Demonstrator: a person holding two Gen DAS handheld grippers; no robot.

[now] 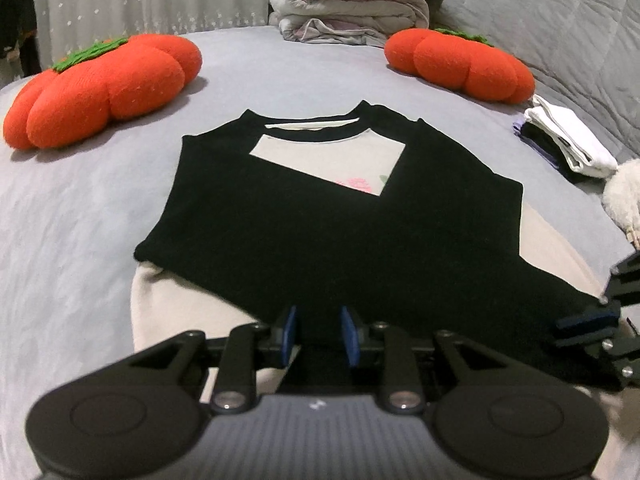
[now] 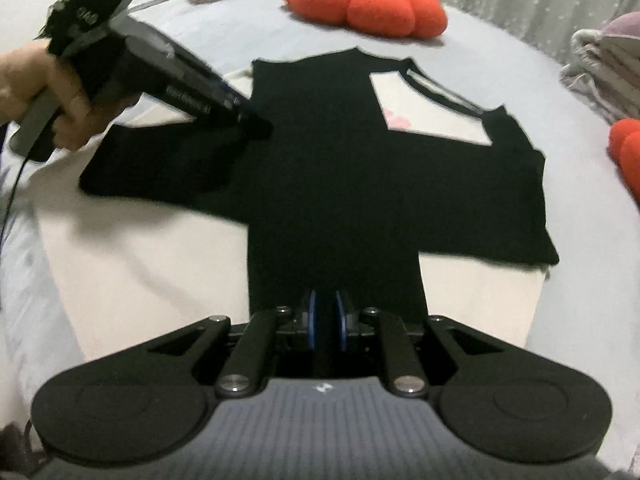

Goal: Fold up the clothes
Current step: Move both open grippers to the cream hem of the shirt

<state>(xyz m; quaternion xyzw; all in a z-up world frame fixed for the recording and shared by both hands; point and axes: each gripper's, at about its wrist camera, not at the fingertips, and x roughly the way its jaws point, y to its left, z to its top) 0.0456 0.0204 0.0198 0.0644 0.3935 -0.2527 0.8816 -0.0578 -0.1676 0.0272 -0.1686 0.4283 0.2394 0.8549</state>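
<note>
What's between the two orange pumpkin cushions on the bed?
Left wrist view: bare grey bedsheet between the two orange pumpkin-shaped plush cushions; the black-and-white shirt lies nearer.

Both grippers alike: left gripper (image 1: 319, 334) and right gripper (image 2: 327, 322) w/ matte black linkage arms, silver screws at pivots, blue finger pads (image 1: 349, 332), two round black discs either side of grey ribbed body w/ small white logo; black cable (image 2: 10, 196) trails off left unit's handle.
</note>
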